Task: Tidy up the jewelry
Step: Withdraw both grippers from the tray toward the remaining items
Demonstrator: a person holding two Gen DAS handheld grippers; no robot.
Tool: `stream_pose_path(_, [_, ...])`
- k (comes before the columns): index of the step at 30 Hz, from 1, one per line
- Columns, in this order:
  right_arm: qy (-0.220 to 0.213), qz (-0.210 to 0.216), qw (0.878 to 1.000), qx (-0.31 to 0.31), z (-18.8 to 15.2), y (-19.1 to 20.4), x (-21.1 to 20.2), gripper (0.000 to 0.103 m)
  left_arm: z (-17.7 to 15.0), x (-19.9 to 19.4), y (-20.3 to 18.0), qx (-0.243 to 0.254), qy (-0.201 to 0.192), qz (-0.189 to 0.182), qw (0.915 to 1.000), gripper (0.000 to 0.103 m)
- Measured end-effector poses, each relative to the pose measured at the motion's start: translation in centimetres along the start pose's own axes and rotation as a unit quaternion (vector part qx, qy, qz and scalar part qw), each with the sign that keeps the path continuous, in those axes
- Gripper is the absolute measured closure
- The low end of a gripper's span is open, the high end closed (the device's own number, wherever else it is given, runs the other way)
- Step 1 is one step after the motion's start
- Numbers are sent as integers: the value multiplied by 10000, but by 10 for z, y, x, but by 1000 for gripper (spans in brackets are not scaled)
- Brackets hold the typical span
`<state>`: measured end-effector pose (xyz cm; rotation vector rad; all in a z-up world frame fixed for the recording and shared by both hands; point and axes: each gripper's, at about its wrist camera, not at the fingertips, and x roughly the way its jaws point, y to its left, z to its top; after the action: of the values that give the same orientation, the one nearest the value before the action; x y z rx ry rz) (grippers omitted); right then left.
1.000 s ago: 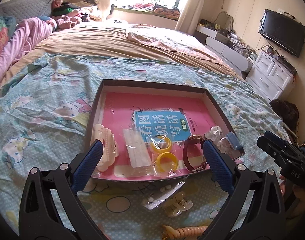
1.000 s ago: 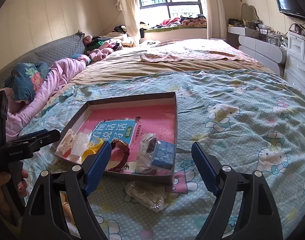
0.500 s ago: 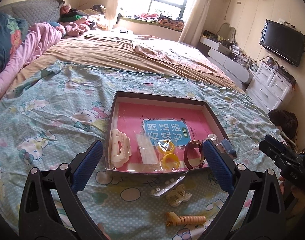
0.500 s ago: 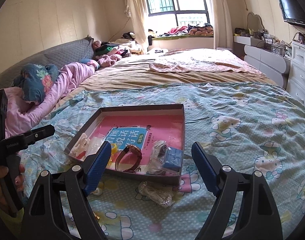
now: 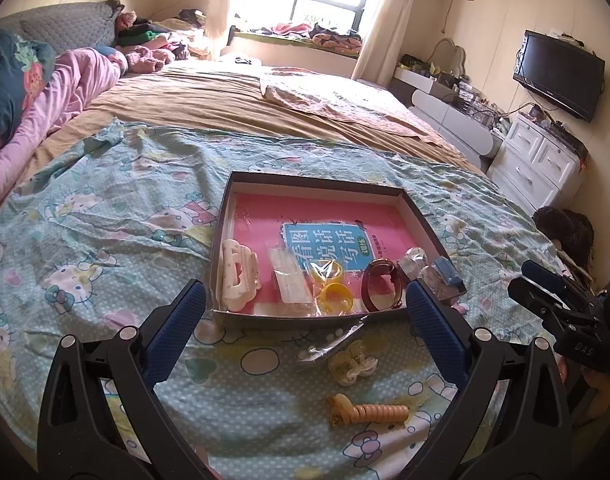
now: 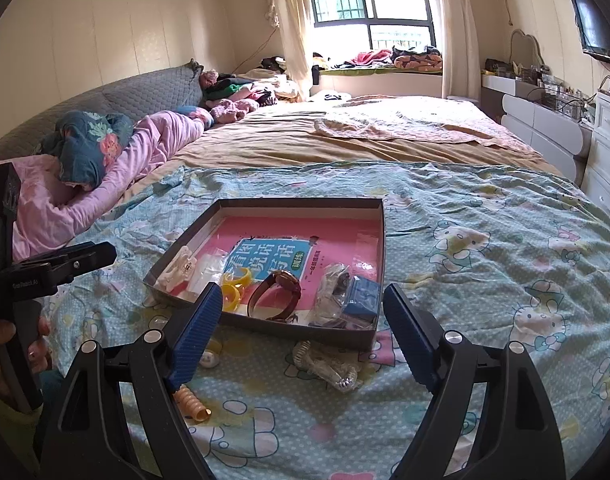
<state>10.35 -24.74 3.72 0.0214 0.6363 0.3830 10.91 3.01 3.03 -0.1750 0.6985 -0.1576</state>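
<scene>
— While both my grippers, left (image 5: 305,316) and right (image 6: 299,320), gape wide, where's the jewelry?
— Bracelet (image 5: 383,286) inside the tray's (image 5: 317,186) near edge; hair clip (image 5: 353,364), spiral tie (image 5: 369,414) lie outside on the bed (image 5: 105,240).

You see a printed cotton-looking bedsheet (image 5: 105,216), matt and creased. On it sits a cardboard tray (image 5: 221,240) with dull dark walls and a glossy pink paper lining. Inside, your white hair claw (image 5: 239,274) and yellow rings (image 5: 333,288) look like smooth plastic; the brown bracelet (image 6: 275,294) shines. The ribbed blue pads (image 5: 177,328) look rubbery and matt.
</scene>
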Motion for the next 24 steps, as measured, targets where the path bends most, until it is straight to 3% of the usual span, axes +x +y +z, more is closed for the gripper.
stream_pose_path(24, [481,100,9986,-219,-27,6,6,22,-44,2,-13,296,544,-30,9981,9])
